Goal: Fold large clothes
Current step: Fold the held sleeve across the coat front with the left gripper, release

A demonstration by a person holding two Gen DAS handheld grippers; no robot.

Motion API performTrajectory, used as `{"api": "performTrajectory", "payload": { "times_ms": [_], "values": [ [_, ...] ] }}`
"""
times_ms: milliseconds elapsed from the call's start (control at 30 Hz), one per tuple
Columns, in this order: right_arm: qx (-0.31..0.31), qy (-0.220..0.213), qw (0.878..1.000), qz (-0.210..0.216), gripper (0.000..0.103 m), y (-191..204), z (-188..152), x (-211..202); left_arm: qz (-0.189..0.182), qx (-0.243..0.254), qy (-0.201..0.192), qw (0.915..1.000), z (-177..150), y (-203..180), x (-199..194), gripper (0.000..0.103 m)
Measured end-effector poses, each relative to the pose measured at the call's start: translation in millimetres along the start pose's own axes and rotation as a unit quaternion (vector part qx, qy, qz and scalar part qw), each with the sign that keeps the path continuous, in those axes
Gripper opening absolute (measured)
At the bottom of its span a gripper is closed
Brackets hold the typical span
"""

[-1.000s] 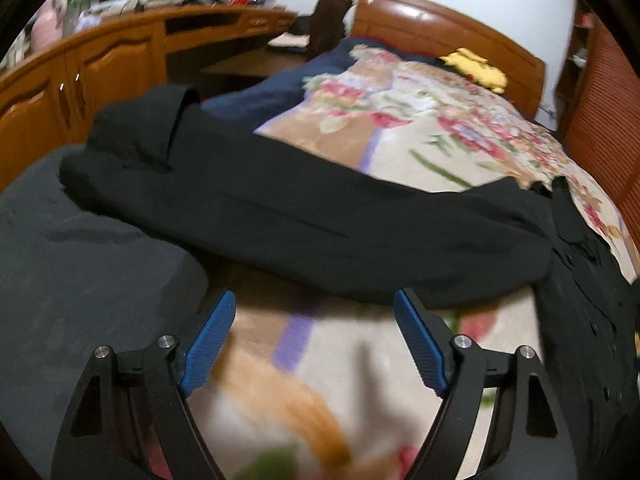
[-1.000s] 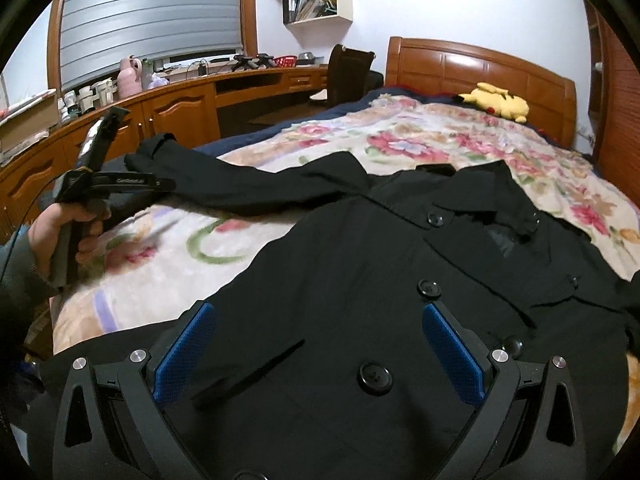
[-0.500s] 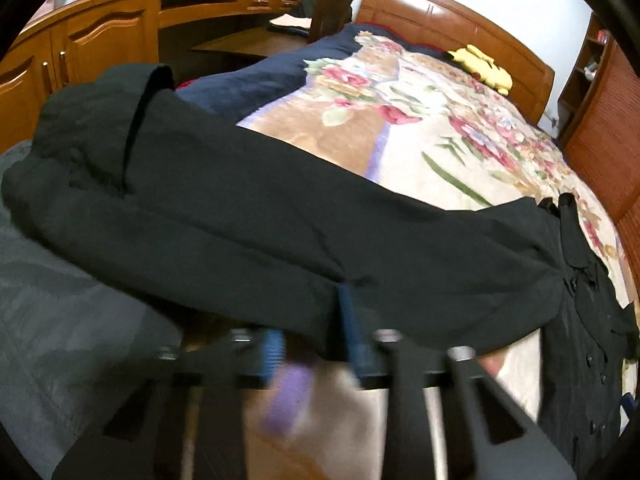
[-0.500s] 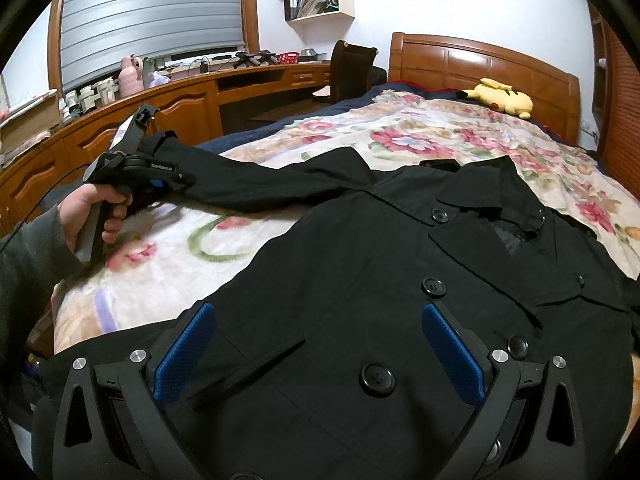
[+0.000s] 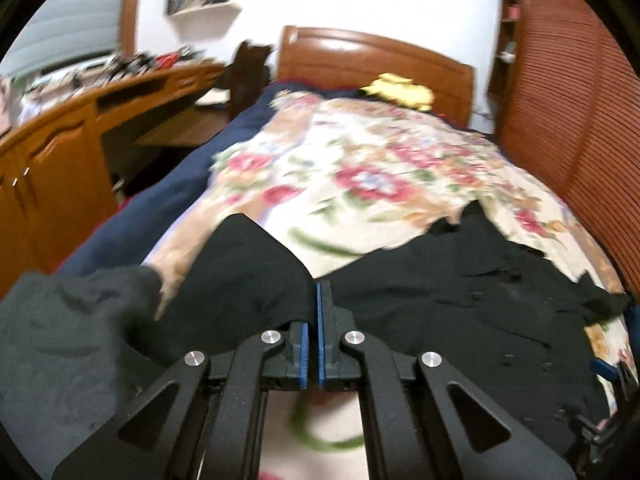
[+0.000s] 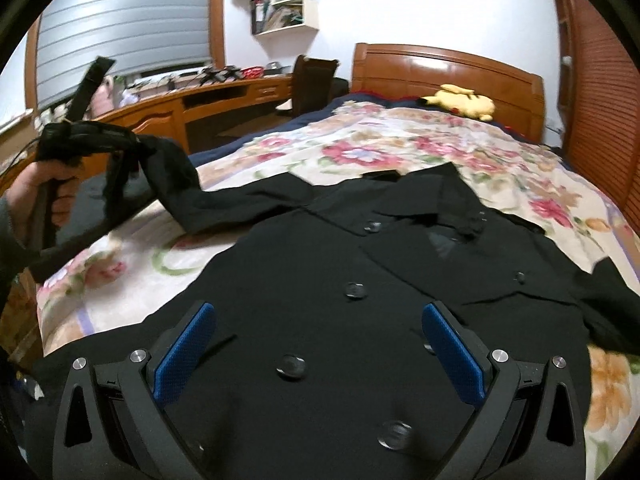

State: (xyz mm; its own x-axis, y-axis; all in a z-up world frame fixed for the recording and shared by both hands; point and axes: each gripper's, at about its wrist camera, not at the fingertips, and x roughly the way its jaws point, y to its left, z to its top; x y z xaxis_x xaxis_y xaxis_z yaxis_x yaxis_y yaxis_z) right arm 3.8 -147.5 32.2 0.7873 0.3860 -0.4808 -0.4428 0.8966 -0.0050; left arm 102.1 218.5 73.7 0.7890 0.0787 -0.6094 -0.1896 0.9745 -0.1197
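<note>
Left wrist view: left hand-held gripper (image 5: 313,320) is clamped on black coat's sleeve (image 5: 248,276). Right hand-held gripper (image 6: 320,352), jaws wide, hovers empty above black buttoned coat (image 6: 320,280) on floral bed (image 6: 360,152). Sleeve-fold step; next we swing sleeve toward 3 o'clock across the chest.

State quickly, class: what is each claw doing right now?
Left claw: closed on the coat sleeve, lifted.
Right claw: open, holding nothing, over the black coat.
</note>
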Motion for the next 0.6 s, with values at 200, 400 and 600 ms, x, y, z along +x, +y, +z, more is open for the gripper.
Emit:
{"api": "performTrajectory", "payload": {
  "times_ms": [200, 400, 600],
  "values": [
    [0.011, -0.011, 1.000, -0.022, 0.103, -8, -7, -21, -0.045, 0.059, -0.017, 0.9971, 8, -72, -21, 0.004],
    [0.025, -0.015, 0.999, -0.033, 0.103, -14, -13, -35, -0.076, 0.119, -0.019, 0.9898, -3, -135, -35, 0.004],
    [0.027, -0.018, 0.999, -0.036, 0.103, -11, -14, -43, -0.079, 0.175, -0.005, 0.9814, -39, -172, -40, 0.004]
  ]
}}
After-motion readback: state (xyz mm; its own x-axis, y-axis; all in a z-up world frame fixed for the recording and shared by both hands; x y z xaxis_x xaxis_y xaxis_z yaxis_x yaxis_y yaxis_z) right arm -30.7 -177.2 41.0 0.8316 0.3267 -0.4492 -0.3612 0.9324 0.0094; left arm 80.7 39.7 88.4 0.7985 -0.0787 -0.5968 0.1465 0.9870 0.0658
